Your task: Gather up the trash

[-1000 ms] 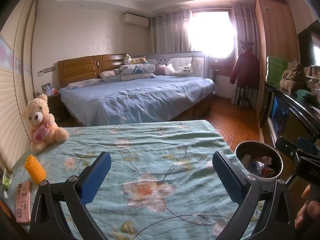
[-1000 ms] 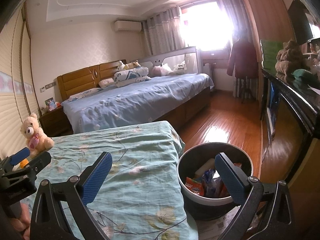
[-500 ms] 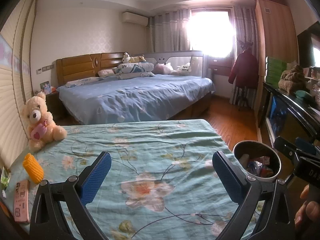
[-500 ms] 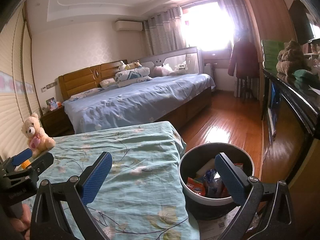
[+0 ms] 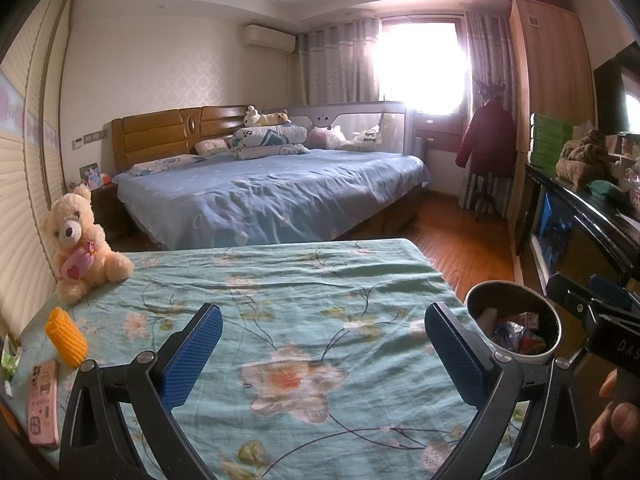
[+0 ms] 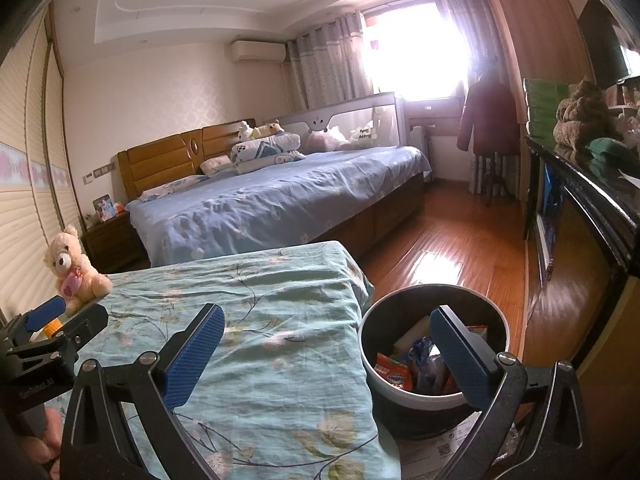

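Observation:
My left gripper is open and holds nothing, hovering over a teal floral bedsheet. A round bin with wrappers inside stands on the floor off the bed's right edge. At the left edge of the sheet lie a yellow ribbed piece, a green-white wrapper and a pink phone. My right gripper is also open and holds nothing. It straddles the bed's corner, with its right finger over the bin. A red wrapper and other packets lie in the bin.
A cream teddy bear sits at the sheet's far left. A large blue bed lies beyond. A dark cabinet lines the right wall, with wooden floor between. A hand grips the right handle.
Both views drift only slightly. Both grippers stay open and hold nothing.

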